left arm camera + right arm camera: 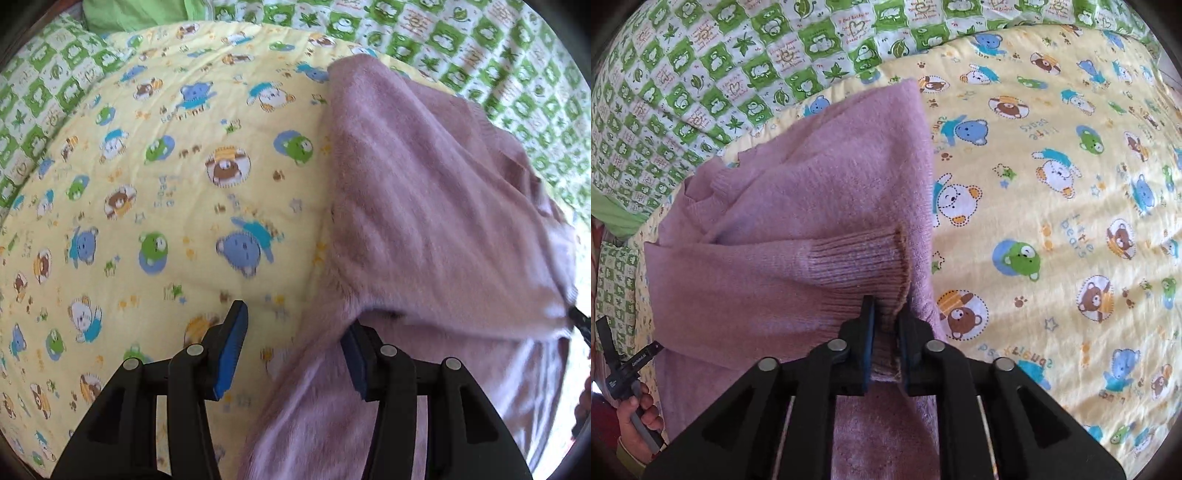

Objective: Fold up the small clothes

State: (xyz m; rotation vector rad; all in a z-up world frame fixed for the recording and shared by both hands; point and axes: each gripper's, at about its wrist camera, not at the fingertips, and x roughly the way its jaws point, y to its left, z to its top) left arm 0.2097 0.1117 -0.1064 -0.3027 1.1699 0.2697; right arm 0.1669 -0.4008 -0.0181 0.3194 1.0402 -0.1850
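Fingers [868, 339] of the right gripper [884, 332] flank the sweater's [798, 206] ribbed hem.

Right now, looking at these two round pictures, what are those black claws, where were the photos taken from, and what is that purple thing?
There is no robot: a person holds a two-finger claw in each hand, with a camera on each looking along the fingers. One picture is the left gripper, its jaws apart, one finger tucked under the purple sweater. The other shows the right gripper, its jaws narrow around the sweater's ribbed cuff. The sweater lies on a yellow bear-print blanket over a green checked quilt. A hand shows at that picture's edge.
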